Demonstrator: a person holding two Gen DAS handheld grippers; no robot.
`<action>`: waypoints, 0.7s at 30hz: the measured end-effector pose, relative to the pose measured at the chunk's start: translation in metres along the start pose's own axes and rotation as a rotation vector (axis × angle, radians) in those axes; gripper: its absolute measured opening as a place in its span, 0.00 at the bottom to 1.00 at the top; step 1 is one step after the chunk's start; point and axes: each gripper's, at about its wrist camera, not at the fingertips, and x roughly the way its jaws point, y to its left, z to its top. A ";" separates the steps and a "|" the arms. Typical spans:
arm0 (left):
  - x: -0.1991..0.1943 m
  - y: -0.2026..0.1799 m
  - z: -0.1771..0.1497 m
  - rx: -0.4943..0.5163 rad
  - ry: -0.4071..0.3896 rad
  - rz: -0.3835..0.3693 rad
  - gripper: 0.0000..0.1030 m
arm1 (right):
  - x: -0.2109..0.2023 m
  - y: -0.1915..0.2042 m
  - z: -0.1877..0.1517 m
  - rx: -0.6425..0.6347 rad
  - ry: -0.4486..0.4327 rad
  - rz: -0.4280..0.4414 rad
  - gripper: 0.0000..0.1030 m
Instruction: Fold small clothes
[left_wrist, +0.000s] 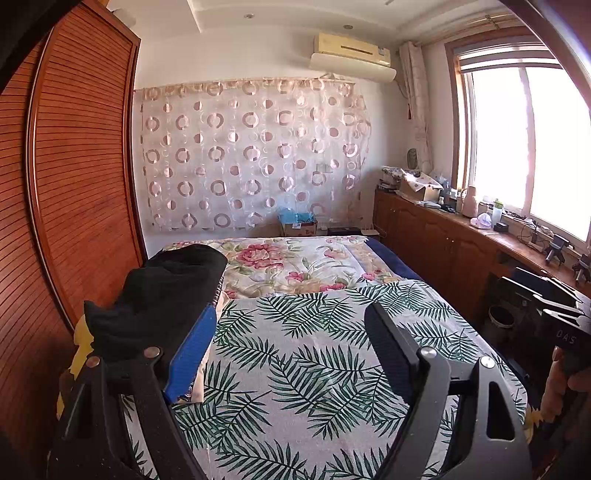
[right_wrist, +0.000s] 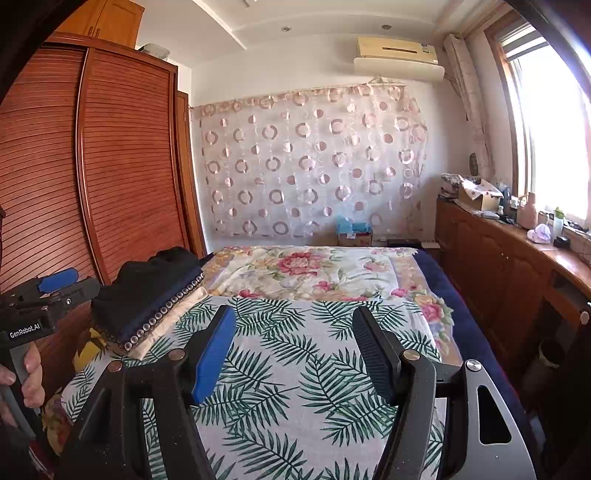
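Stack of folded clothes (right_wrist: 147, 295) at bed's left edge on leaf-print sheet (right_wrist: 295, 369), cardboard box (right_wrist: 476, 197) on cabinet, contents unclear, "GenRobot.AI" on left gripper (left_wrist: 291, 332), "DAS" on right gripper (right_wrist: 295, 339), both spread, empty.

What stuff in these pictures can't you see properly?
- Pile of folded clothes: in the left wrist view the left gripper covers its near end.
- Bottom layers of that pile: right wrist view, hidden under the black top piece.
- Small things on the wooden counter: too small, washed out by window glare.
- Near end of the leaf-print cloth: both views, blocked by the right gripper and the bottom edge.
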 end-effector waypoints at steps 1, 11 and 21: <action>0.000 0.000 0.000 0.000 0.000 0.000 0.80 | 0.000 -0.001 0.000 0.000 -0.001 0.000 0.66; 0.000 0.000 -0.001 0.000 -0.001 0.000 0.80 | 0.000 -0.003 0.002 -0.001 -0.004 -0.001 0.66; 0.000 0.000 -0.002 0.000 -0.003 0.001 0.80 | 0.000 -0.003 0.000 -0.002 -0.005 0.000 0.66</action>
